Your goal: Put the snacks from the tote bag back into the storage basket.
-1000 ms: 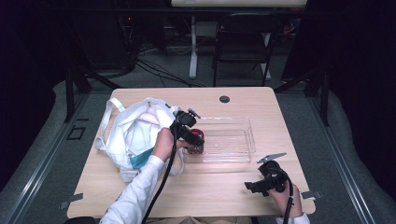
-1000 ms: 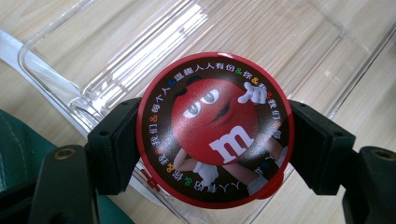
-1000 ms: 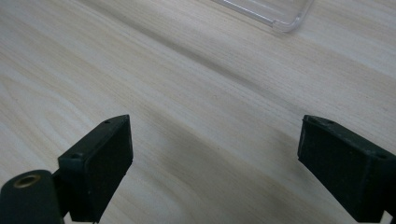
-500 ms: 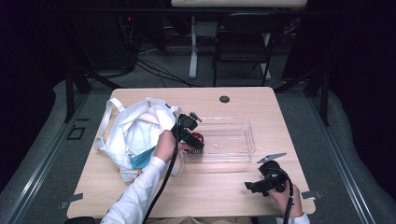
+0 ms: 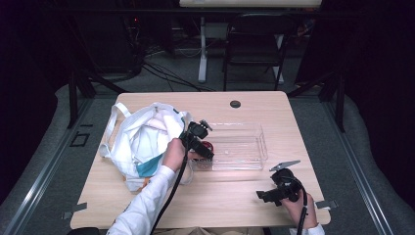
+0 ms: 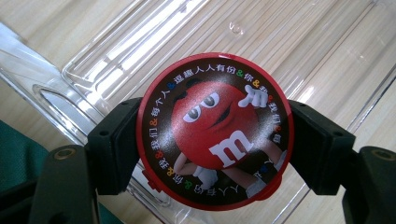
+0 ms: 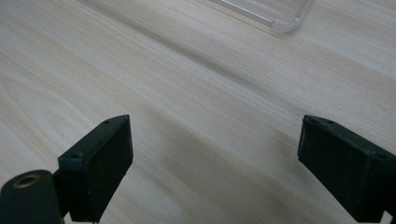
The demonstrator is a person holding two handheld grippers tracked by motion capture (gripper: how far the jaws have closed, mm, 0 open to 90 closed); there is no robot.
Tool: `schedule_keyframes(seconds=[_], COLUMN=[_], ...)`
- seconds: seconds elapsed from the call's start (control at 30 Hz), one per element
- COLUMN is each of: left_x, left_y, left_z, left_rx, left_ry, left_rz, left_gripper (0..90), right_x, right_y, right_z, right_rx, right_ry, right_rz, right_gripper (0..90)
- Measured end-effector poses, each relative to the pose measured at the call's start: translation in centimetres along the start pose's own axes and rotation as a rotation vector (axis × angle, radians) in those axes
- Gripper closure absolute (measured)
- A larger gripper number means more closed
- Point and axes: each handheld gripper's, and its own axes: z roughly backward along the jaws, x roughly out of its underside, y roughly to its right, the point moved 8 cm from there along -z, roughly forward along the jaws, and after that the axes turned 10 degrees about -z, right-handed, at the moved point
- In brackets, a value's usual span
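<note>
Pale wood table (image 5: 225, 196) at frame centre carried a clear plastic tray (image 5: 254, 147), over whose left end the left gripper (image 6: 212, 140) stood clamped on a round red candy tin (image 6: 215, 133); at lower right, the right gripper (image 7: 215, 163) hung with jaws apart.

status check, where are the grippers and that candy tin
Left gripper shut on round red candy tin, over clear plastic tray. Right gripper open above bare wooden table. Nothing in the way.
</note>
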Motion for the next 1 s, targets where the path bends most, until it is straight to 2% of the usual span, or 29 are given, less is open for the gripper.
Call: schedule_keyframes(seconds=[0.57, 0.63, 1.0], left_x=[-0.02, 0.02, 0.12], left_y=[0.03, 0.05, 0.27], left_z=[-0.11, -0.11, -0.13], left_rx=[-0.019, -0.019, -0.032], left_ry=[-0.019, -0.019, -0.028], left_rz=[-0.012, -0.012, -0.027], left_gripper=[25.8, 25.8, 25.7], right_x=[0.05, -0.01, 0.05], right_y=[0.06, -0.02, 0.05], right_z=[0.10, -0.02, 0.09], right_rx=[0.005, 0.000, 0.004], right_ry=[-0.011, 0.005, -0.010], right_rz=[0.009, -0.002, 0.009], right_gripper=[9.8, 9.8, 9.8])
